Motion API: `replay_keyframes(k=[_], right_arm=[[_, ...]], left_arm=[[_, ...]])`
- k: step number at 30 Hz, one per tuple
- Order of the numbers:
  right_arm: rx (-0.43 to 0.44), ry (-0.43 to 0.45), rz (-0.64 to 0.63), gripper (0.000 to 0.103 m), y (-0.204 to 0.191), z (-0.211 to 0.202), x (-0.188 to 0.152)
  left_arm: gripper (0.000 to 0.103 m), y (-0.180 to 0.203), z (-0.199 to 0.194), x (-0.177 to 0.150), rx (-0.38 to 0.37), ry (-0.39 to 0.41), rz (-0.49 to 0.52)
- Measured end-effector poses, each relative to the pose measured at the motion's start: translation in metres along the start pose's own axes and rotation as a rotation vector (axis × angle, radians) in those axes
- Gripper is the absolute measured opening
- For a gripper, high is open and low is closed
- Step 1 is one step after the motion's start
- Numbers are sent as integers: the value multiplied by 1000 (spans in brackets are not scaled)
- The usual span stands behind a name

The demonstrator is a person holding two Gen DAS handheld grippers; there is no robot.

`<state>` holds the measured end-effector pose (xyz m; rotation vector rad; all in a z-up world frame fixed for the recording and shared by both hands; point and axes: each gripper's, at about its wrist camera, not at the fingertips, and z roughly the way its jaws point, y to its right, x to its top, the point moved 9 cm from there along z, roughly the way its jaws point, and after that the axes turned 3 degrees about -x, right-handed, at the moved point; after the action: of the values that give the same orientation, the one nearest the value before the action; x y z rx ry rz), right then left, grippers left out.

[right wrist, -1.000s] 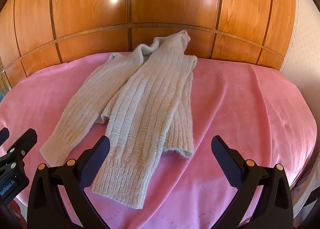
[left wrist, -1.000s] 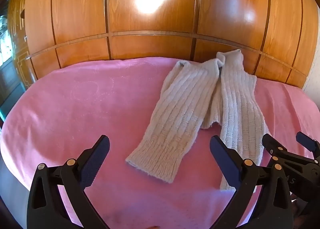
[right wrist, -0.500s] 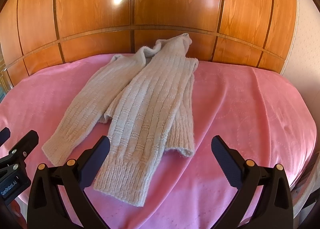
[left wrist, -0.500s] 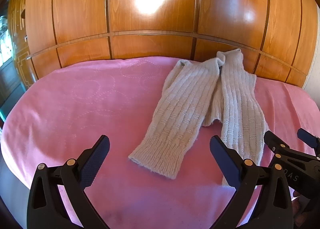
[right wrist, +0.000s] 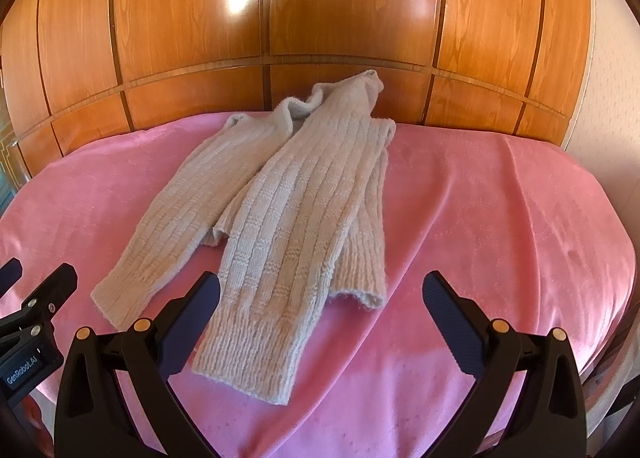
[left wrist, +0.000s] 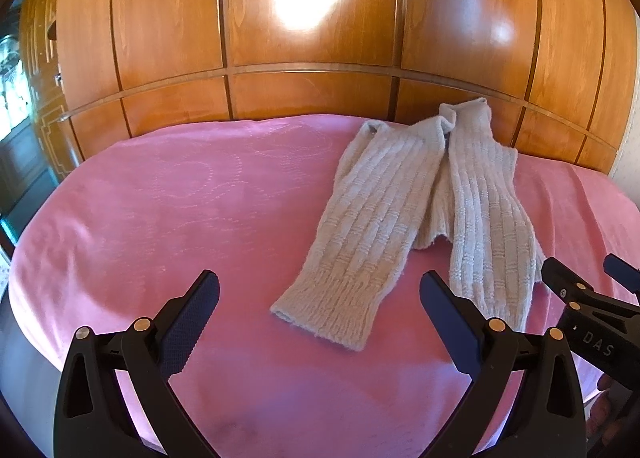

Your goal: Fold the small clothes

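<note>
Both my claws — left claw (left wrist: 319,312) and right claw (right wrist: 321,312) — hang spread wide and empty before the knit sweater (right wrist: 280,217) lying sleeves-inward on the pink bed (right wrist: 500,217) — next, I judge, gripping its near hem.

In the left wrist view, the white letters "DAS" are read on the black body of the right gripper (left wrist: 600,290) at the lower right edge. In the right wrist view, "GenRobot.AI" is printed in white on the black body of the left gripper (right wrist: 28,286) at the lower left edge. No other text can be read.
</note>
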<state>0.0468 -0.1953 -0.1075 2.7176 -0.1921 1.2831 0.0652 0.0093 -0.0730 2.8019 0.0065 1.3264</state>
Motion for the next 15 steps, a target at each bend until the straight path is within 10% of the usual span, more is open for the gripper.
replay_keyframes(k=[15], right_arm=[[62,-53,32,101,0,10,-12]], left_arm=[[99,-10,3,-2,39,-5,14]])
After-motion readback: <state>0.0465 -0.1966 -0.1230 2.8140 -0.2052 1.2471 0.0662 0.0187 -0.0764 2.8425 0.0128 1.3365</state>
